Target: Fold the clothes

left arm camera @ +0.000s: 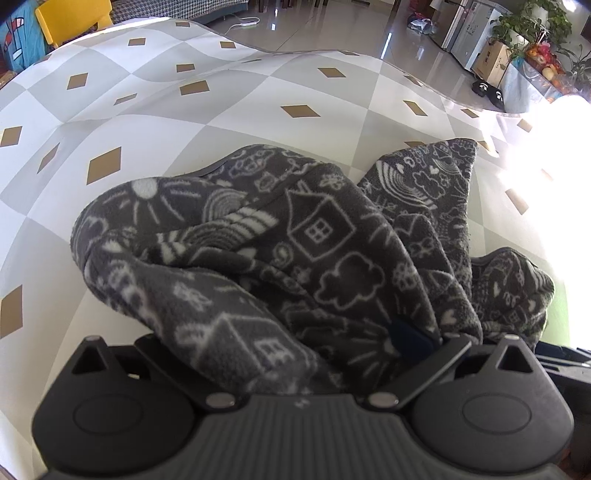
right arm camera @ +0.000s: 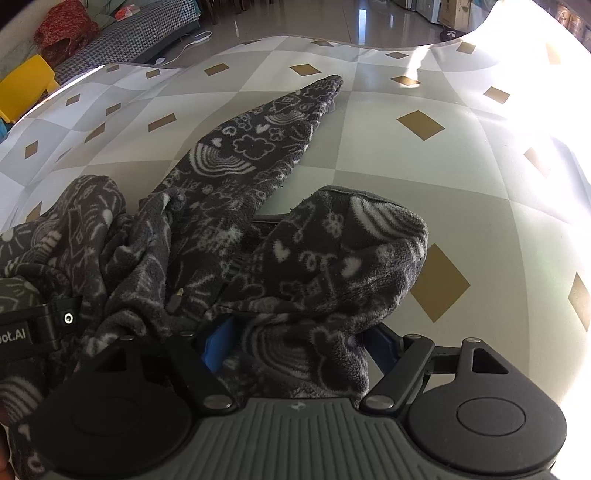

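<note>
A dark grey fleece garment (left arm camera: pixel 317 236) printed with white houses, clouds and rainbows lies crumpled on the table (left arm camera: pixel 258 110). It is heaped over my left gripper (left arm camera: pixel 301 332), whose linkage arms are spread wide. One blue pad (left arm camera: pixel 410 336) shows and the other finger is buried in cloth. In the right wrist view a sleeve-like strip of the garment (right arm camera: pixel 258 147) runs away across the table (right arm camera: pixel 406 166). A thick fold lies between the two blue pads (right arm camera: pixel 218 347) of my right gripper (right arm camera: pixel 299 349), which stand well apart. The left gripper's black body (right arm camera: pixel 22 332) sits close at the left.
The table wears a grey and white checked cover with gold diamonds, and its far edge is wavy. Beyond it are a yellow chair (left arm camera: pixel 74 18), a houndstooth sofa (right arm camera: pixel 122 37), glossy floor, and plants and boxes (left arm camera: pixel 517 48). Sun glare washes out the right side.
</note>
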### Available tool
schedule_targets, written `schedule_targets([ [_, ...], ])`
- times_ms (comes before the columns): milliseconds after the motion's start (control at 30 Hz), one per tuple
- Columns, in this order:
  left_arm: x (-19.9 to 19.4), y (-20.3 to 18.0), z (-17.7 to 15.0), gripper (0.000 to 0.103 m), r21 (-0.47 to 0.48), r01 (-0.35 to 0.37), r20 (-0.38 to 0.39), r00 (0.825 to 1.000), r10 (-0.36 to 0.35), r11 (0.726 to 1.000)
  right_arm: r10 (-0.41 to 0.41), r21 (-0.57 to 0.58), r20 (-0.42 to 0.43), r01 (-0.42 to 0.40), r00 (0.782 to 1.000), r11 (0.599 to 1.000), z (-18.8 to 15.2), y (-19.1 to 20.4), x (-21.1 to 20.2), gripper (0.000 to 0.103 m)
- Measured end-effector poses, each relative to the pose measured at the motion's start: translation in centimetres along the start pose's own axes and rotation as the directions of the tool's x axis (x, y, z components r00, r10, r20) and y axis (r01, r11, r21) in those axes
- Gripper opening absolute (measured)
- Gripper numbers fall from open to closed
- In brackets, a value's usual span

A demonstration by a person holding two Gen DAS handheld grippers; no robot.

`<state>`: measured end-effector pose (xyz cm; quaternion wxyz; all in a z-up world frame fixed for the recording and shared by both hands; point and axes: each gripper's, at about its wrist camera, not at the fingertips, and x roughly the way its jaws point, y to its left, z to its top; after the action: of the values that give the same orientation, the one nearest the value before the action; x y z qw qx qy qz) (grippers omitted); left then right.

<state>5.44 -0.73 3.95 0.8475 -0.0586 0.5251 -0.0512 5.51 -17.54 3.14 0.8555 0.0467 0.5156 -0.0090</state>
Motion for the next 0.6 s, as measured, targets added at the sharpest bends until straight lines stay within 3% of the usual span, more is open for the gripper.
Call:
schedule_targets([
  [367, -1.0, 1.0, -0.1, 0.103, -0.032, -0.029, 0.016, 0.999, 0.03, 0.999, 0.121, -0.087, 0.055, -0.116, 0.991, 0.99, -0.7, 2.2, -0.3, 0.059],
  [600, -1.9, 1.8, -0.5, 0.1, -0.044, 0.012, 0.046, 0.999, -0.01, 0.999, 0.242, -0.103, 0.05, -0.236, 0.969, 0.966, -0.1, 2.1, -0.2, 0.048],
])
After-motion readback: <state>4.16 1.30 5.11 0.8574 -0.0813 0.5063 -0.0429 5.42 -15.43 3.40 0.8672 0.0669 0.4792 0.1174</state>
